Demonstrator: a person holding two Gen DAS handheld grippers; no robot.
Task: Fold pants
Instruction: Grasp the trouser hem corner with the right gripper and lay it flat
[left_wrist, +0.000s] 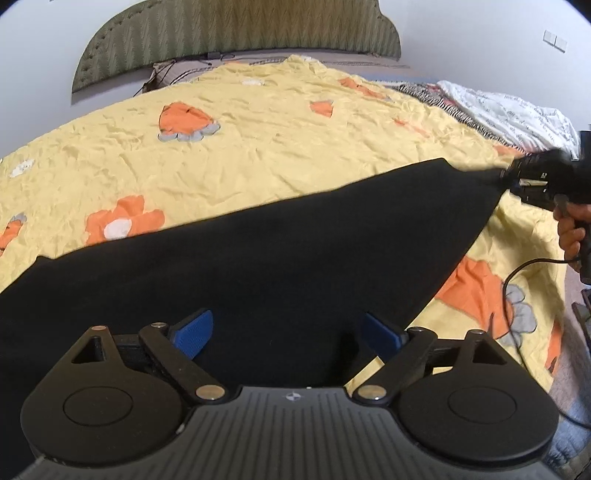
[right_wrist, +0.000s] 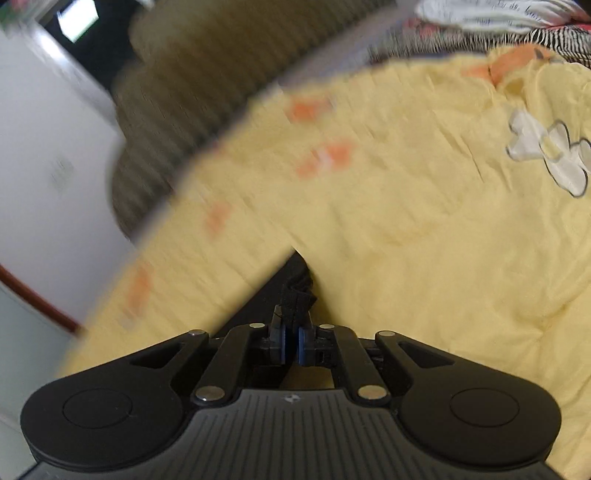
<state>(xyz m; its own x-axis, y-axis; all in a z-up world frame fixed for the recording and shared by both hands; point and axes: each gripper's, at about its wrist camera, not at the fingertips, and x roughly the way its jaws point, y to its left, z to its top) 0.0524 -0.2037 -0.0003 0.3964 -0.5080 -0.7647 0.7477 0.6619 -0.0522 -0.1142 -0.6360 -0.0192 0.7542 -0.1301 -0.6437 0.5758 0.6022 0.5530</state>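
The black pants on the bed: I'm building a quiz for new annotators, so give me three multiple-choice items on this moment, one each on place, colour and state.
1. Where do the black pants lie?
A. On the yellow flowered bedspread
B. On the floor
C. Over the headboard

2. What colour are the left claw pads?
A. Red
B. Blue
C. White

3. How does the right claw stand?
A. Wide open above the fabric
B. Shut on nothing
C. Shut on a corner of the pants

Answers: 1 A, black cloth spreads over the yellow cover; 2 B, both pads show blue; 3 C, bunched black fabric sits between the closed pads.
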